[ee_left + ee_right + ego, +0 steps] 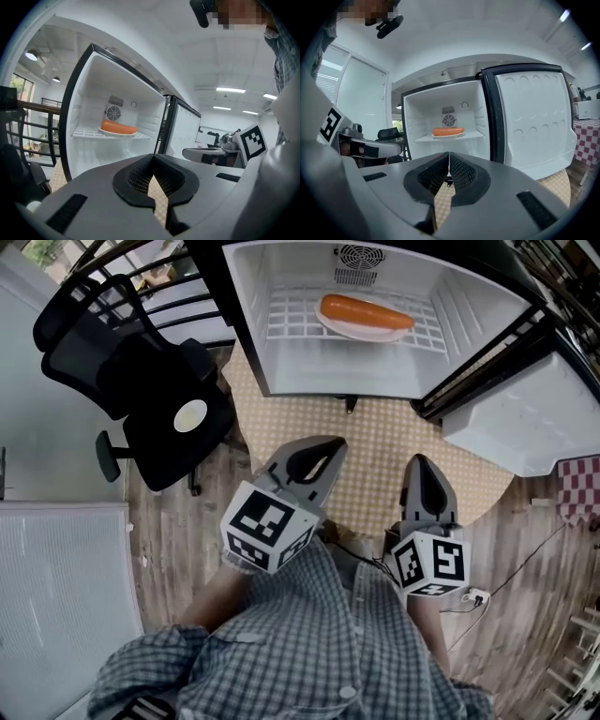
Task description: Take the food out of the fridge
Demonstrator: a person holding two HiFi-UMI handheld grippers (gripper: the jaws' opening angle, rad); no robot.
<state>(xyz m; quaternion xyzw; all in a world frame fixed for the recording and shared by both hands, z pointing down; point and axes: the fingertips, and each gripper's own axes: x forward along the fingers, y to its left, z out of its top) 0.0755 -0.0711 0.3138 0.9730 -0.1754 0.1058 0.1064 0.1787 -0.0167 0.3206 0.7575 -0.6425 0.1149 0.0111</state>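
Observation:
An orange sausage lies on a white plate on the wire shelf of the open fridge. The sausage also shows far ahead in the left gripper view, and the sausage in the right gripper view. My left gripper is shut and empty, well short of the fridge, over the mat. My right gripper is beside it, also shut with nothing between its jaws. Both point toward the fridge opening.
The fridge door hangs open at the right. A black office chair stands to the left of the fridge. A dotted mat covers the floor in front. A red checked cloth is at the far right.

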